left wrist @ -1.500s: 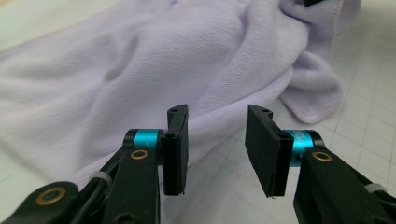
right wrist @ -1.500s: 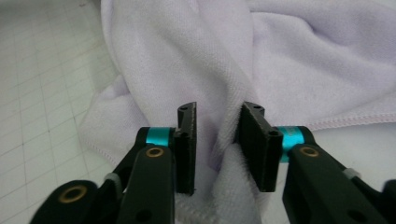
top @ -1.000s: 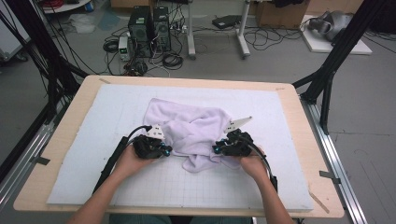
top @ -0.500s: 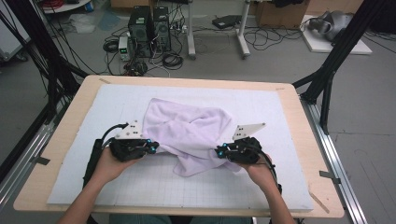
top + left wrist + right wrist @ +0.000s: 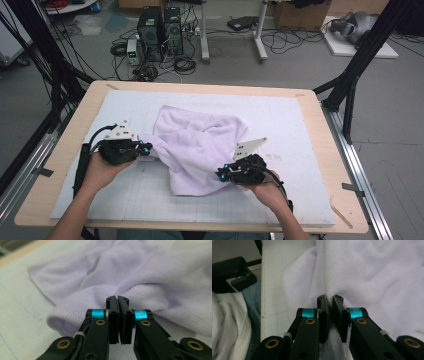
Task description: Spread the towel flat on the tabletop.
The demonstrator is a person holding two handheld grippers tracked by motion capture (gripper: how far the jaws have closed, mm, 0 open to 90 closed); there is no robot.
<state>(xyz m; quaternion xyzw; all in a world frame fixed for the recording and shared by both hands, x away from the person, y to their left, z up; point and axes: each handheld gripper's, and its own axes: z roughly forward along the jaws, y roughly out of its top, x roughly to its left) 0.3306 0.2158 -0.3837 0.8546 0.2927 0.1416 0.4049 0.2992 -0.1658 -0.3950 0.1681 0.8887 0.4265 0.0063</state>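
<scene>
Here, you hold a gripper in each hand over a pale bench (image 5: 300,115), and a lilac towel (image 5: 200,142) lies rumpled near its middle, slightly toward you. Your left gripper (image 5: 145,148) meets the towel's left edge; your right gripper (image 5: 220,175) meets its near right side. In the left gripper view the jaws are pressed together on a thin pinch of cloth, with the towel (image 5: 150,277) bunching and fanning out beyond them. In the right gripper view the jaws are clamped on a thicker fold, and the towel (image 5: 374,277) rises from them in a taut ridge.

The towel looks soft, limp and light, with a fine looped pile and a stitched hem rolled along the edge near your left jaws. Expect it to sag, drape and slide over itself rather than keep any shape, so it should follow your pull only where the cloth is tight. It is unlikely to tear or slip far, because the pile gives the pads some bite. The surest places to hold are the hemmed edges and corners, where the cloth is doubled and firmer; a pinch in the middle would only gather loose folds.

The bench has a light wooden rim (image 5: 310,100) around a white mat printed with a faint grid (image 5: 150,195). Each gripper is black with turquoise bands near the jaws.
</scene>
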